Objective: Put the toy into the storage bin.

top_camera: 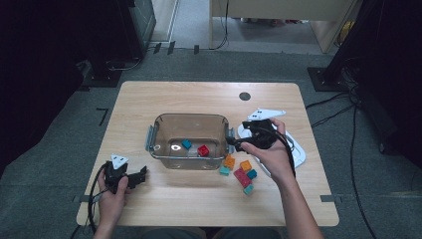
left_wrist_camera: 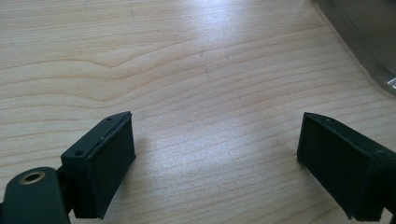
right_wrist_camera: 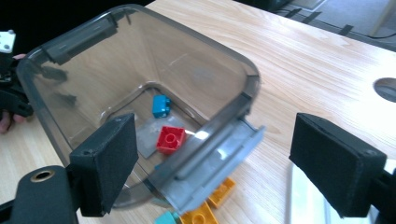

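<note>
right gripper (top_camera: 233, 143) held level over the bin's (top_camera: 164, 122) right rim, jaws wide and empty, left gripper (top_camera: 142, 175) resting low on the table (top_camera: 199, 94), jaws spread, nothing between

My light wooden table (top_camera: 199, 97) carries a clear plastic bin (top_camera: 171, 127) near its middle. Just right of the bin, near me, lie loose bricks (top_camera: 241, 172): orange, teal, pink. A white lid (top_camera: 297, 149) lies farther right.

A lab or recording workspace. A pale wooden table (top_camera: 149, 99) stands on grey carpet (top_camera: 59, 149), with black cables (top_camera: 343, 107) trailing and dark equipment stands (top_camera: 119, 30) around it.
</note>
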The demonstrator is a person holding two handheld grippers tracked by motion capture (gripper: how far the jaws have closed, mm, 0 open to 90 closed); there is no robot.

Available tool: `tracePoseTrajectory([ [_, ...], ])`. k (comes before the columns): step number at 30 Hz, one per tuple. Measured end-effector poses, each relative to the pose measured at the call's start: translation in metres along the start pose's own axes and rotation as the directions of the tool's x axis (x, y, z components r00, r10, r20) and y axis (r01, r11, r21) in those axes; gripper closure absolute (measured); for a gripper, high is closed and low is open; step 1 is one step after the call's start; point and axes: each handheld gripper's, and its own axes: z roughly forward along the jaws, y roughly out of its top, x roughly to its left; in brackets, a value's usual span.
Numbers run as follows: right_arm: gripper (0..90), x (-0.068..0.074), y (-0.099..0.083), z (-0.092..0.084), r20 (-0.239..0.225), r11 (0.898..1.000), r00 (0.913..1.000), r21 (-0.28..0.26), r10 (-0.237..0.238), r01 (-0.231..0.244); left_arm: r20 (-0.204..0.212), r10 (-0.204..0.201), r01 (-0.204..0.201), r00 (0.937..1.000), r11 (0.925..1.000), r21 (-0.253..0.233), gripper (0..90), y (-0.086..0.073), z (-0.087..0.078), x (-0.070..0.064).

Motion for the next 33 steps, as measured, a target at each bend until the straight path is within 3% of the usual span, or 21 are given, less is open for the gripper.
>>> tracePoseTrajectory([
  [19,15.6,-0.013,-0.04,-0.027,0.022,0.999,0.9991,-0.006,0.035,-0.035,0.0,-0.001,0.001,1.0,1.0,0.0,11.0,0.0,0.0,0.0],
  [33,20.4,-0.012,-0.093,-0.03,0.017,0.997,0.9972,0.018,0.073,-0.073,0.001,0.0,0.0,1.0,1.0,0.001,11.0,0.0,0.0,0.0],
])
